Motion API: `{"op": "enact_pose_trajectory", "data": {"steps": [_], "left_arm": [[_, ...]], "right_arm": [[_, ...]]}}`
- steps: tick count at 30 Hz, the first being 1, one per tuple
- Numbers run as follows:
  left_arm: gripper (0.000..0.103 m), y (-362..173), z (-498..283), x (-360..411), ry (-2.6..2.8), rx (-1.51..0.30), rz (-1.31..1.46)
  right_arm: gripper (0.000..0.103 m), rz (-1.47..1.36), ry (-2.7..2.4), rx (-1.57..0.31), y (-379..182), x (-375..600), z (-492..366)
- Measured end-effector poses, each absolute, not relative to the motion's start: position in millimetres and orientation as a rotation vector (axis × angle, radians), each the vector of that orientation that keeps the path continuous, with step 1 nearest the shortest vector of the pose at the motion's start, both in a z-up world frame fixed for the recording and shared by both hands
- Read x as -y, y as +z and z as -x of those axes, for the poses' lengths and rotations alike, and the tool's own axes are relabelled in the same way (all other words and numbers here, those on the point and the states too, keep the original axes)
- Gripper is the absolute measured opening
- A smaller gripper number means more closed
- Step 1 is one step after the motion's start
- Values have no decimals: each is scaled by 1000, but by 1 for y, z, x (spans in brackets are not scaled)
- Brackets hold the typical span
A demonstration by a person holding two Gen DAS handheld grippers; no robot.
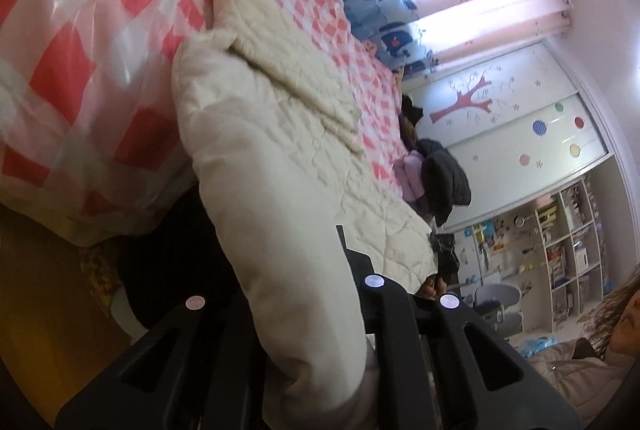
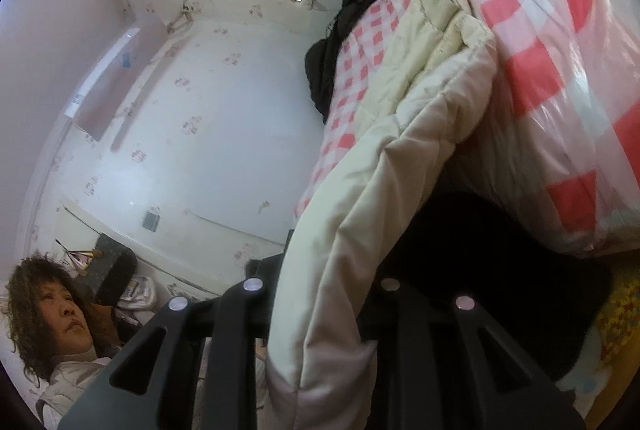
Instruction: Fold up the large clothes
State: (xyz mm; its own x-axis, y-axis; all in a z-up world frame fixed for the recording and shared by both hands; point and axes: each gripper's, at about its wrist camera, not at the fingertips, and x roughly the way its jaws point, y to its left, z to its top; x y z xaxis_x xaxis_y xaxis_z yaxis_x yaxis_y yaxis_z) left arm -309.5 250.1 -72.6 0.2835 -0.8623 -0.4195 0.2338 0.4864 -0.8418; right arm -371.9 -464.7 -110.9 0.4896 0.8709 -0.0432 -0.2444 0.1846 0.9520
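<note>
The cream quilted coat [image 1: 256, 134] lies spread along the pink-and-white checked bedspread [image 1: 320, 10], its near end lifted off the mattress and hanging over the bed's edge, one sleeve folded across its upper part. The left gripper [image 1: 308, 314] is clamped on one side of that lifted hem and the right gripper [image 2: 320, 310] is clamped on the other [image 2: 360, 230], each with a thick roll of padded fabric pinched between its fingers; holding both corners at once looks meant to keep the edge straight so it can be carried over the body as a fold. Both cameras are rolled sideways, so the bed reads as a slope. Beside the coat a plastic-wrapped checked bundle [image 1: 68, 50] sits close against its long edge, which limits sideways room there. Further along the bed a dark jacket [image 1: 444, 182] and a lilac garment [image 1: 412, 174] lie in a heap just past the coat's far end, and another dark garment [image 2: 340, 42] sits at the opposite end, so the open run for the fold is the coat's own length.
</note>
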Motion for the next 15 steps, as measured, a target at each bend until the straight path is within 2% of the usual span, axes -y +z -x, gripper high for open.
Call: {"op": "enact_pose_trajectory", "data": {"steps": [6,15], "left_arm": [[8,-37,282,-254,-819,-913,812],[8,10,197,-245,-780,-809,895]], "right_arm": [[23,-1123,920,-592,-79,470,341],[23,-1110,896,-518,-33,476,265]]}}
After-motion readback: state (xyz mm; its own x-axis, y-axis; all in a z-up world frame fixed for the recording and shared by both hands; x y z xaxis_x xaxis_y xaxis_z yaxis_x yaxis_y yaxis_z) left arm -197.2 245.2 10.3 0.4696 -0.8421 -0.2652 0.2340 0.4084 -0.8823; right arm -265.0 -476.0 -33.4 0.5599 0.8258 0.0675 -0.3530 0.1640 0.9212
